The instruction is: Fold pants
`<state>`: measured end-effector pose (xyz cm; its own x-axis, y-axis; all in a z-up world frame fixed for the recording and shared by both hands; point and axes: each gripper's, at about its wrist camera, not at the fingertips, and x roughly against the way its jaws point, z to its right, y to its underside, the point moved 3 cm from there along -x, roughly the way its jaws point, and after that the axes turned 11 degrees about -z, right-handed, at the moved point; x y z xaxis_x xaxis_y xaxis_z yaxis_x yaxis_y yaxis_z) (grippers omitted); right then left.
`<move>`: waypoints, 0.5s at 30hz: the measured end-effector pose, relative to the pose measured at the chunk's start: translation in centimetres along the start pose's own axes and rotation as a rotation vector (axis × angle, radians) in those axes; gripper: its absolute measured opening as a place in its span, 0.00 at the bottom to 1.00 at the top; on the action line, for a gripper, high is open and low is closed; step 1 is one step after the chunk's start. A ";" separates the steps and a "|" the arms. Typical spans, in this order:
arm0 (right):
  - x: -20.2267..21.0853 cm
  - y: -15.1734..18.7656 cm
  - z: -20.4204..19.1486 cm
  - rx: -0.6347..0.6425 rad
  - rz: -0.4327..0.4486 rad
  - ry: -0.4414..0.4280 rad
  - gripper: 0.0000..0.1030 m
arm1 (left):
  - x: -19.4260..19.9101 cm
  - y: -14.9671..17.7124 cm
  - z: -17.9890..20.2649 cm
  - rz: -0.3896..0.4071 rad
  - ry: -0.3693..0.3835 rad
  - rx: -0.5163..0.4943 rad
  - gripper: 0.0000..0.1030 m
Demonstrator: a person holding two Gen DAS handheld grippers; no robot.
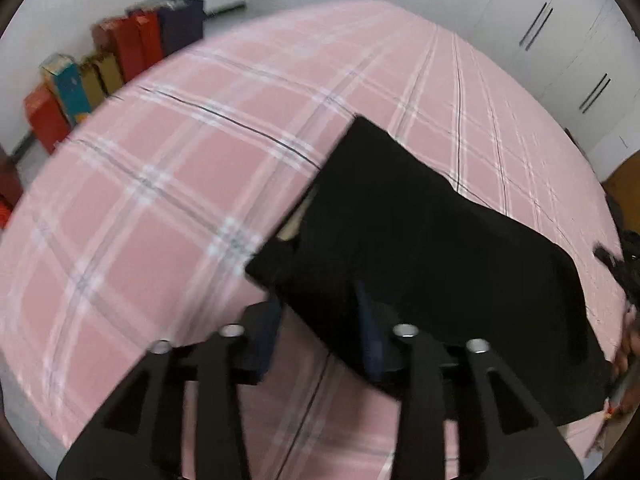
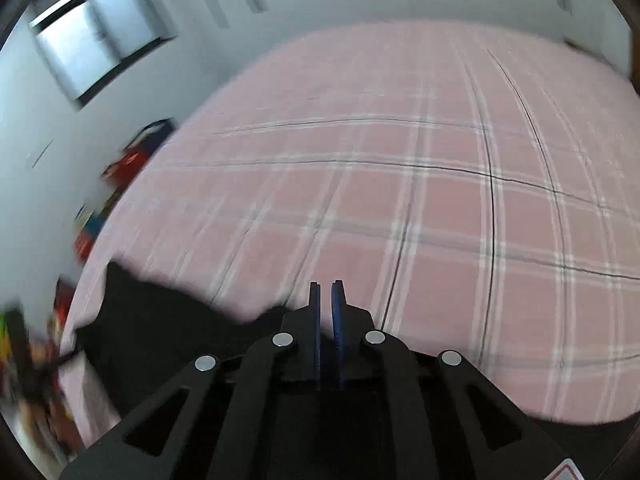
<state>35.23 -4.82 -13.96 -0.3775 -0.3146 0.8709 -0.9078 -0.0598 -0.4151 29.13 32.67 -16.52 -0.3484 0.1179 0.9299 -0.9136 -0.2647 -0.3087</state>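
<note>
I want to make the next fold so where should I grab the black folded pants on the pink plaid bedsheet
Probably the near-left corner of the black folded pants, just ahead of the left gripper. Come from the bare pink plaid bedsheet side: the layered edge there looks slightly open, so one finger could slide under.

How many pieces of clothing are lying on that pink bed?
1. One black pair of pants lies on the pink checked bed, at its near edge by the left tongs. Others could lie outside the frames.
</note>
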 end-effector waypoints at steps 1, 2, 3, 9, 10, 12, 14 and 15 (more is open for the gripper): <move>-0.6 1.2 -0.9 0.031 -0.035 0.001 0.04 | 1.0 0.7 -0.1 0.031 -0.018 0.003 0.40; -1.6 2.0 -1.3 0.046 -0.078 0.005 0.04 | 1.9 1.2 0.0 0.051 -0.025 0.000 0.40; -3.4 2.1 -1.2 0.042 -0.129 0.028 0.04 | 2.6 1.7 0.2 0.067 -0.040 0.003 0.40; -3.0 0.4 3.8 -0.285 -0.042 0.032 0.05 | 7.8 5.5 5.0 0.124 -0.060 -0.012 0.66; -1.6 1.0 3.9 -0.290 -0.010 0.014 0.12 | 8.7 6.3 6.3 0.140 -0.059 -0.031 0.68; 2.0 4.6 4.0 -0.254 0.037 0.012 0.20 | 10.1 8.1 9.0 0.176 -0.081 -0.091 0.79; 5.0 9.4 5.5 -0.241 0.058 0.074 0.34 | 10.8 9.8 11.3 0.192 -0.092 -0.144 0.82; 6.8 13.0 7.5 -0.263 0.062 0.119 0.38 | 10.9 10.8 13.1 0.185 -0.074 -0.180 0.82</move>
<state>22.25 -14.85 -15.40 -0.4383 -0.1954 0.8773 -0.8927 0.2083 -0.3996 18.15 18.59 -7.09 -0.5024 0.0114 0.8646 -0.8608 -0.1003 -0.4989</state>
